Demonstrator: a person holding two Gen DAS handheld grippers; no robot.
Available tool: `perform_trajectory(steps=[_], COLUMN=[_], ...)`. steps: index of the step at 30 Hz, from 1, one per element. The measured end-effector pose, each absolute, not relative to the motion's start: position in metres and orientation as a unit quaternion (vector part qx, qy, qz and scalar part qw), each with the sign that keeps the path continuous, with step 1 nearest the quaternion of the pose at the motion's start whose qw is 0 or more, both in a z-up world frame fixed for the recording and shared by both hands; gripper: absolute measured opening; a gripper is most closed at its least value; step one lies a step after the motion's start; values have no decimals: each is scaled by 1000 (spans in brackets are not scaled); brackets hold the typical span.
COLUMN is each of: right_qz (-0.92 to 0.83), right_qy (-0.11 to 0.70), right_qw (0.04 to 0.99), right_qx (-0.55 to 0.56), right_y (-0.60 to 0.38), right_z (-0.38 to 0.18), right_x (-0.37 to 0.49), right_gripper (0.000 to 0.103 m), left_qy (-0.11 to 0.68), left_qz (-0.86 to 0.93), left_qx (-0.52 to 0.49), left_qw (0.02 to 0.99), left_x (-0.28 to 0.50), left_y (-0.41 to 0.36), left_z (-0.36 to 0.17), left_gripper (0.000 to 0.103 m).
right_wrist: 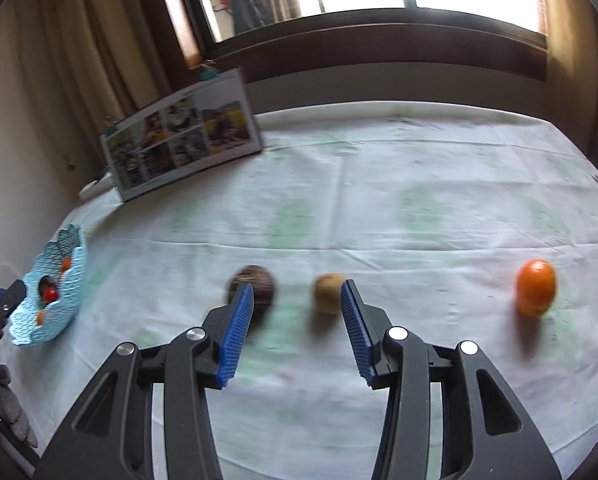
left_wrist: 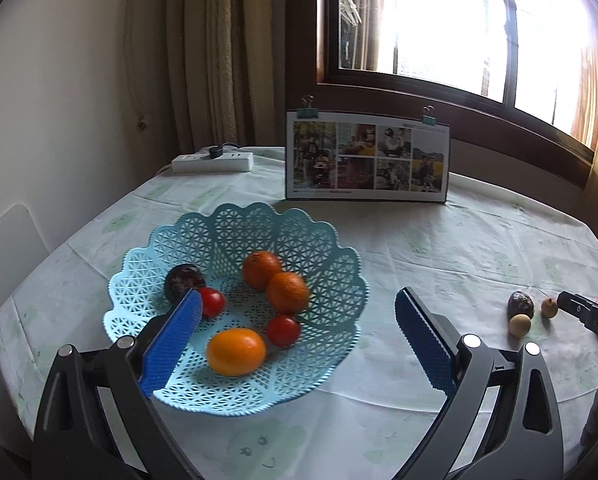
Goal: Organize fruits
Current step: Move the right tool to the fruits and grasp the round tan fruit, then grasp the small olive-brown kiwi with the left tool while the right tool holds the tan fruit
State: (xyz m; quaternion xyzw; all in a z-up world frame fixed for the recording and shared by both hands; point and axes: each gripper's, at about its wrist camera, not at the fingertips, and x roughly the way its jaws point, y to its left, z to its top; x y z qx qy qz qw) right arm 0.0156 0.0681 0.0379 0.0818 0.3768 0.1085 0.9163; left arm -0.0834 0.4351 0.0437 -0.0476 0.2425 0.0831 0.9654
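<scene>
The left hand-held gripper (left_wrist: 299,336) hangs with its blue pads spread wide and nothing between them, low in the left wrist view, just above a pale blue lattice basket (left_wrist: 147,268). The right hand-held gripper (right_wrist: 297,320) is likewise open and empty at the bottom centre of its own view.

The bench (left_wrist: 439,248) carries a white cloth with faint green prints and fold creases. At its far edge stands a photo board (left_wrist: 367,162) held by two clips, and a white power strip (left_wrist: 213,161) lies in the upper left of the frame beside beige curtains (left_wrist: 203,52). A dark-framed window (left_wrist: 451,28) fills the upper right, very bright.

Inside the basket lie three oranges (left_wrist: 237,351), two small red tomatoes (left_wrist: 283,330) and a dark round fruit (left_wrist: 183,280); the left pad partly covers one tomato and the dark fruit.

In the right wrist view, which is blurred, a dark brown fruit (right_wrist: 259,284) sits just behind the left pad and a tan fruit (right_wrist: 327,292) sits just beside the right pad, a little beyond the tips. An orange fruit (right_wrist: 536,287) lies well apart at the right of the frame, and the basket sits at the far left edge.
</scene>
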Motion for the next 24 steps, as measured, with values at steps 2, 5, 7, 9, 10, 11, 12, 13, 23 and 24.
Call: perform_trajectory(steps=[2, 5, 7, 9, 10, 11, 12, 13, 23, 24], right_qz=[105, 108, 110, 112, 113, 111, 110, 109, 115, 113], right_qy=[383, 390, 393, 398, 405, 410, 413, 416, 407, 404], right_qw=[915, 913, 912, 909, 906, 904, 903, 902, 905, 906], right_qx=[74, 61, 50, 44, 44, 42, 40, 41, 53, 53], right_y=[65, 67, 70, 74, 74, 75, 75, 74, 61, 59], right_z=[34, 30, 27, 23, 20, 18, 16, 15, 20, 21], right_x=[19, 25, 30, 36, 40, 43, 44, 45, 31, 29], right_gripper=[46, 46, 45, 42, 41, 39, 34, 30, 27, 27], left_qy=[243, 245, 245, 247, 248, 249, 249, 250, 268, 268], left_qz=[77, 68, 63, 58, 57, 55, 53, 51, 10, 5], left_qx=[-43, -38, -34, -28, -26, -24, -22, -20, -3, 1], left_qw=[966, 966, 967, 967, 967, 967, 967, 967, 963, 963], left_x=[-82, -80, -80, -79, -79, -79, -78, -77, -65, -64], left_y=[428, 419, 413, 405, 403, 401, 398, 397, 362, 357], left_z=[44, 44, 44, 44, 44, 44, 44, 43, 38, 38], left_gripper=[99, 99, 99, 99, 99, 99, 99, 99, 99, 99])
